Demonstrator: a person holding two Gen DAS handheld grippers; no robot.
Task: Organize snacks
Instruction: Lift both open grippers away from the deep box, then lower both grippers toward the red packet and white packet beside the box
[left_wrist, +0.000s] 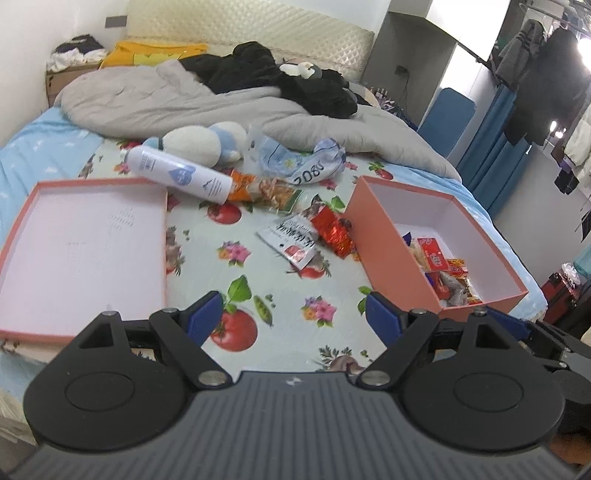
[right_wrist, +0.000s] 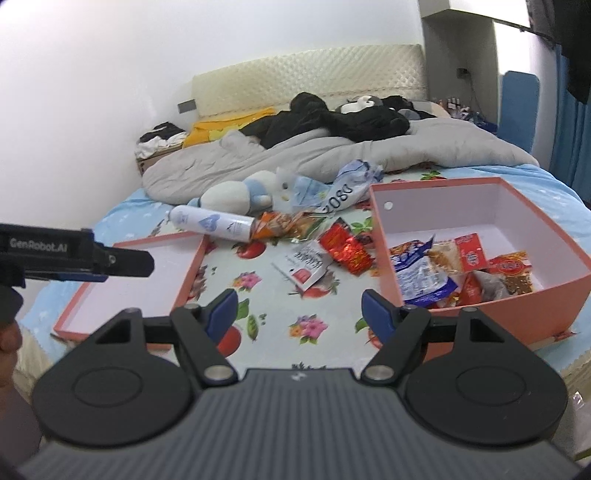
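While both the left gripper (left_wrist: 293, 314) and right gripper (right_wrist: 299, 314) hang wide apart and empty, go slow to the red pack (right_wrist: 345, 249), pinch its middle, then drop into the box (right_wrist: 480, 310).

Lying on the bed sheet (left_wrist: 288, 295): one pink box (right_wrist: 476, 306), one pink lid (left_wrist: 81, 254), one white spray can (left_wrist: 181, 173), one plush toy (left_wrist: 207, 142). Three snack packets are lying loose between box and lid: orange packet (left_wrist: 266, 190), white packet (left_wrist: 291, 242), red packet (left_wrist: 332, 230). Packets sitting inside the box are overlapping; exact count cannot be told.

bright, even | glare upper right | fisheye-bent edges | slight blur
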